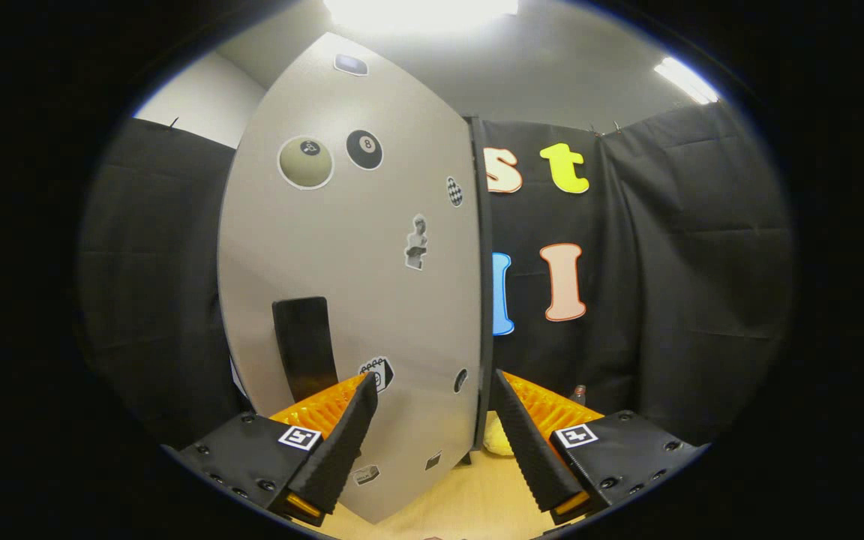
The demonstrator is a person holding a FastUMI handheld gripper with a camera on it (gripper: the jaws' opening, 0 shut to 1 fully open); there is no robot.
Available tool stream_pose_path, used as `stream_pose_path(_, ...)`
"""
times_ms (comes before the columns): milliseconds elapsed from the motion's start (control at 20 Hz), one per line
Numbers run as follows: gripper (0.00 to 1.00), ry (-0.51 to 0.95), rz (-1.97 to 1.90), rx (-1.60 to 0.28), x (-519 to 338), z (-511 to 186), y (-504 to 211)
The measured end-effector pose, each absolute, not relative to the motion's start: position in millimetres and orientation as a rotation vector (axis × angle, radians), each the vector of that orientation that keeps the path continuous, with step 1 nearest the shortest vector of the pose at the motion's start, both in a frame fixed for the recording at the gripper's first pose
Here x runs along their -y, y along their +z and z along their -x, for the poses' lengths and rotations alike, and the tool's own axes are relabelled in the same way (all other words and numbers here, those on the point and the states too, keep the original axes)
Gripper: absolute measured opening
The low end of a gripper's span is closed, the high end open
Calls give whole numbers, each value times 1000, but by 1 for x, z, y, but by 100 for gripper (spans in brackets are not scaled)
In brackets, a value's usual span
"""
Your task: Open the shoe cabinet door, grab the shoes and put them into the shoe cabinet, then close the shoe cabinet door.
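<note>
Gripper view: the gripper is held wide open with nothing gripped; the cabinet door, covered in stickers, is seen standing just ahead, its edge between the fingers.

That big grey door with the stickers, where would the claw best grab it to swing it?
Probably by its free vertical edge, the dark strip standing between the open claw fingers just ahead. The grey door is a flat, upright panel, so one finger could go on each face, coming straight on at the edge. The black patch low on the door may be a handle, but I cannot tell.
</note>
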State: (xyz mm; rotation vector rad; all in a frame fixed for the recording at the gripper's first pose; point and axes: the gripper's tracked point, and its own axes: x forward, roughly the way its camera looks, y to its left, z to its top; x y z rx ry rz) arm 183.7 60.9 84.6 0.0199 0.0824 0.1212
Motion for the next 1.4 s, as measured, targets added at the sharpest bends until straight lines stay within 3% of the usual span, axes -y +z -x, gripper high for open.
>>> stream_pose_path(400,98,246,10,-68,-156,-186,90)
stream_pose_path(850,98,123,1,-61,-145,-170,84)
stream_pose_path(1400,98,109,-47,-94,-127,-166,49)
